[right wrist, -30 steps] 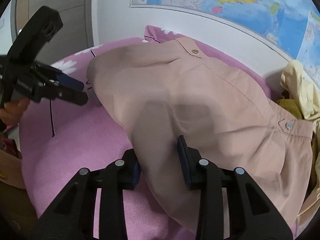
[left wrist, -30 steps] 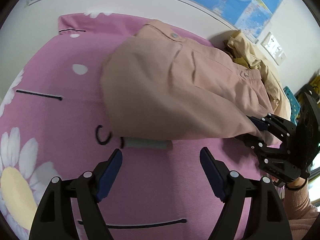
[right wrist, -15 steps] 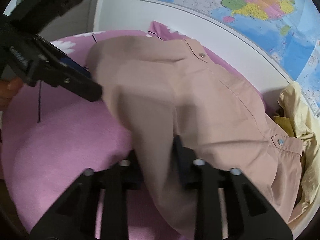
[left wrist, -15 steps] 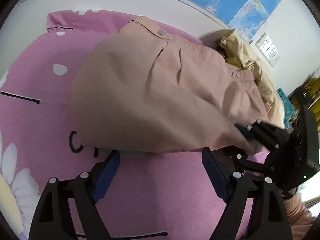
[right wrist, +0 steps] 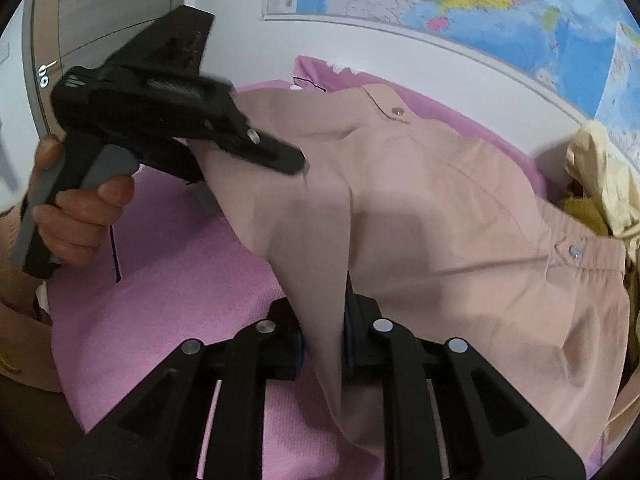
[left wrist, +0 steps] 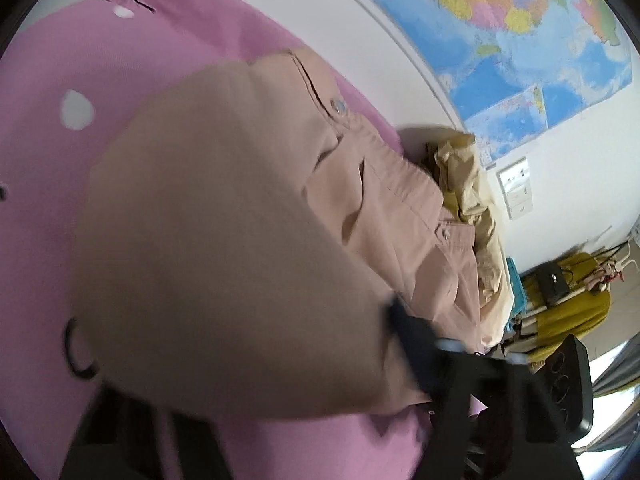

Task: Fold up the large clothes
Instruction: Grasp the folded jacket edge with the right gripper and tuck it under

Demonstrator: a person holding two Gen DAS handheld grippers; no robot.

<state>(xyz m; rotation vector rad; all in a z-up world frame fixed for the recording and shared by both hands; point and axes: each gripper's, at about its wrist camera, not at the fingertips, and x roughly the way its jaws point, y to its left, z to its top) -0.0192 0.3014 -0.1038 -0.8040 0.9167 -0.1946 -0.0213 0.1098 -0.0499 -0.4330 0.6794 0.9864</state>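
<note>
1. Left wrist view: beige garment (left wrist: 224,248) on the pink bedsheet (left wrist: 52,52) covers the left claw; jaws closing, pinch cannot be told.
2. Right wrist view: right claw (right wrist: 322,344) pinches a garment fold, jaws opening; left claw (right wrist: 280,160) at the garment's left edge.

R gripper (right wrist: 322,340) opening, pants (right wrist: 440,216) fold between; L gripper (right wrist: 280,160) blurry, prob. closing.

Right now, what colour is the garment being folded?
Plain dusty pink-beige garment; clearest in the right wrist view.
</note>
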